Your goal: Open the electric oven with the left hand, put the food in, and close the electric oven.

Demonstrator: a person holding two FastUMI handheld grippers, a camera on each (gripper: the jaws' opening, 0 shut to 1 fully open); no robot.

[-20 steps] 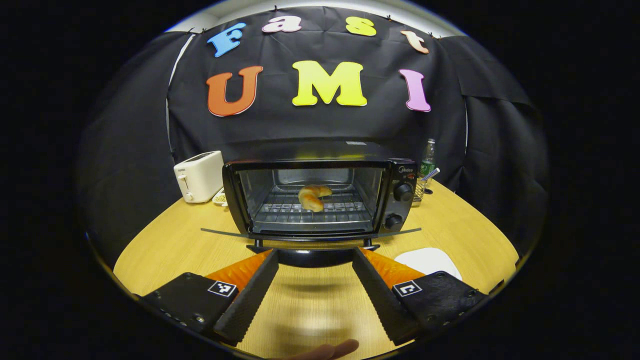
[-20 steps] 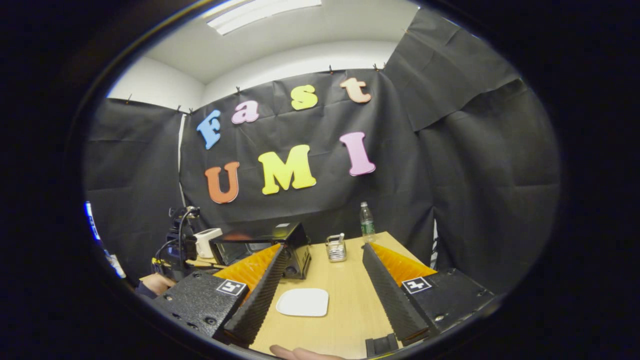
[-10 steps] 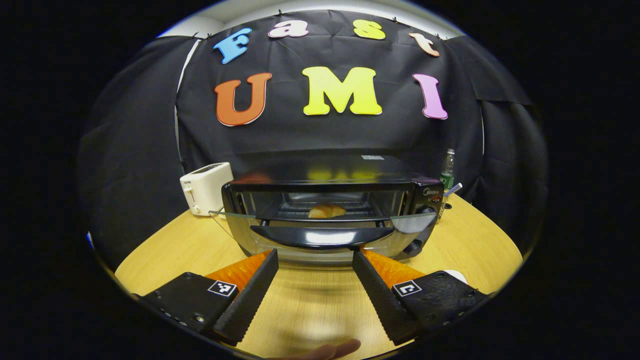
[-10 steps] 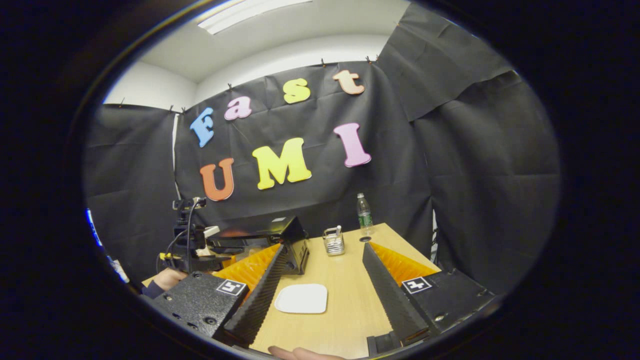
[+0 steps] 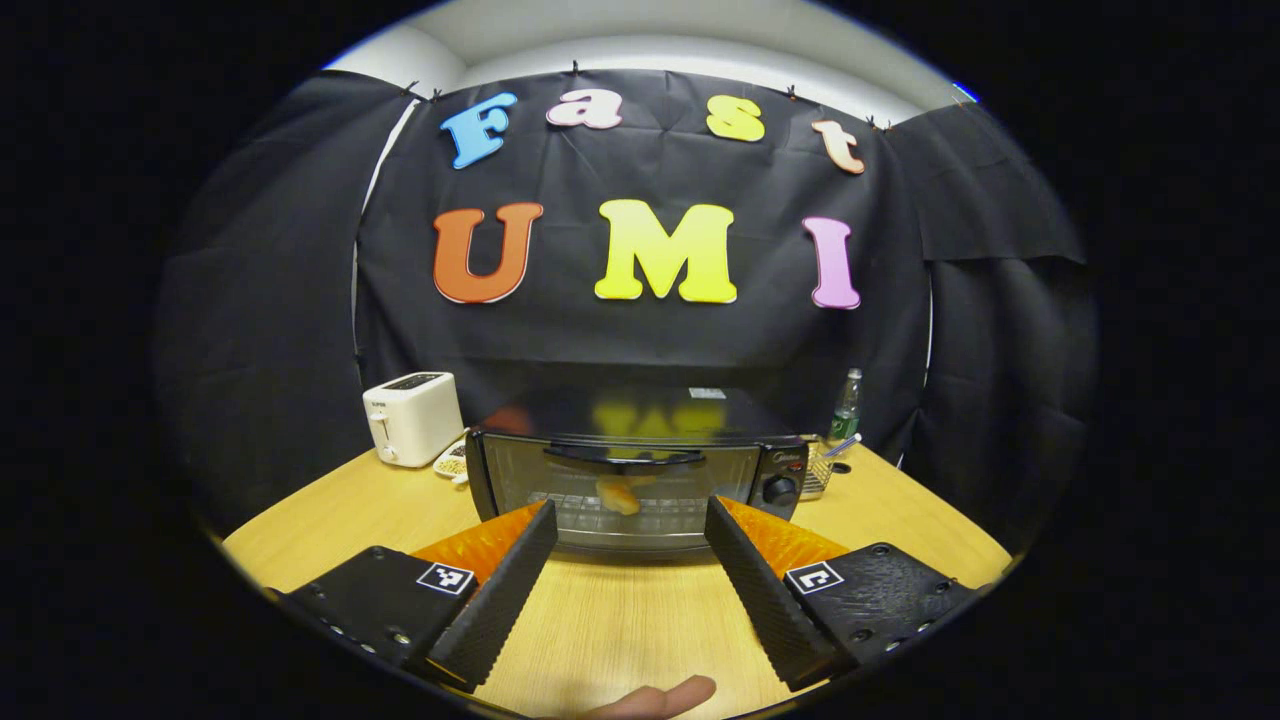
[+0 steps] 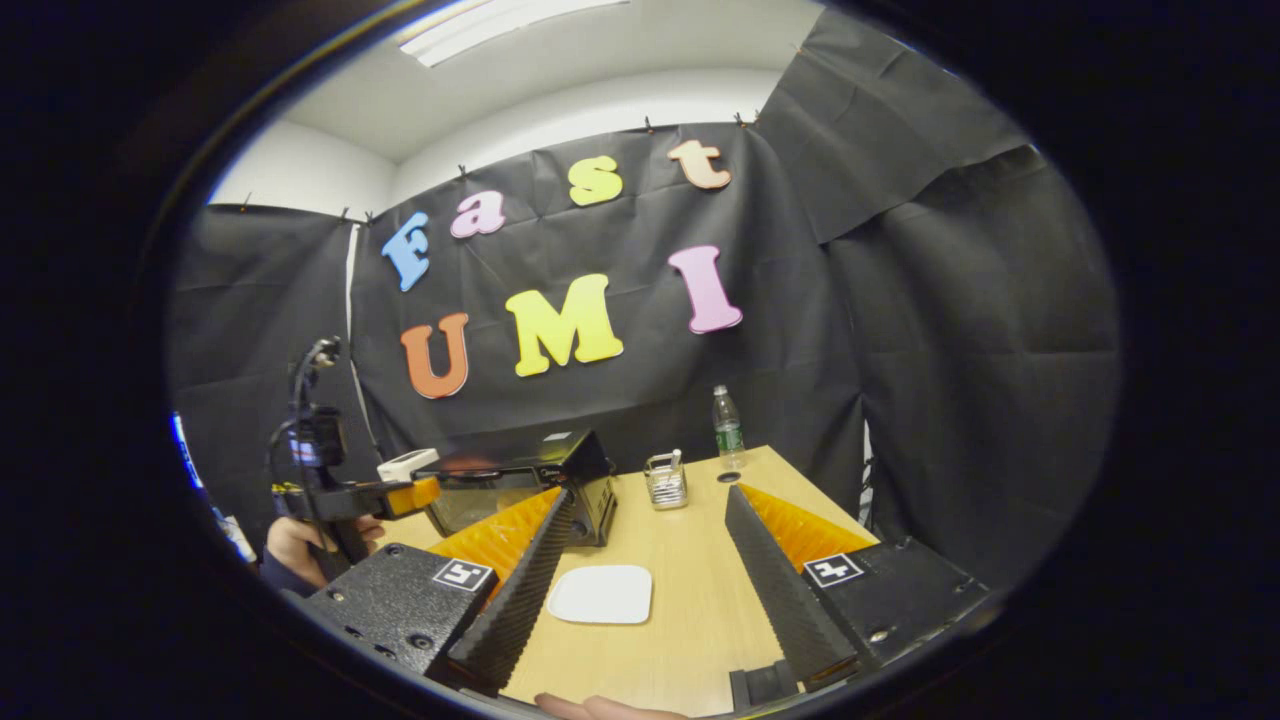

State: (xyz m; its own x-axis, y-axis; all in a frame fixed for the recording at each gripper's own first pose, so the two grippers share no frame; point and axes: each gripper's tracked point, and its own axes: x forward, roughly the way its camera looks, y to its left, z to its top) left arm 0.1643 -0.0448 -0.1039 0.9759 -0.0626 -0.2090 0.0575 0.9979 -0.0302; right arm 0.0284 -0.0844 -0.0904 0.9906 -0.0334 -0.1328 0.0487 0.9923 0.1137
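Black electric oven (image 5: 636,482) with glass door shut, standing toward the far edge of the light wooden bench (image 5: 620,620), its dark curved handle (image 5: 624,457) across the top of the door. Golden bread roll (image 5: 618,495) seen through the glass, lying on the wire rack inside. Left claw (image 5: 628,583) spread wide, holding nothing, hovering above the bench just short of the oven front, not touching it. White toaster (image 5: 412,417) near the far left corner, beside the oven. Clear plastic bottle (image 5: 846,404) with green label at the far right corner, a small wire basket (image 5: 818,478) just in front of it.

Right claw (image 6: 650,588) likewise wide and empty, raised over the near edge. White rounded plate (image 6: 600,594) bare on the bench between its fingers, near the oven's right end. Left claw's body gripped by a hand (image 6: 292,545) off to the left.
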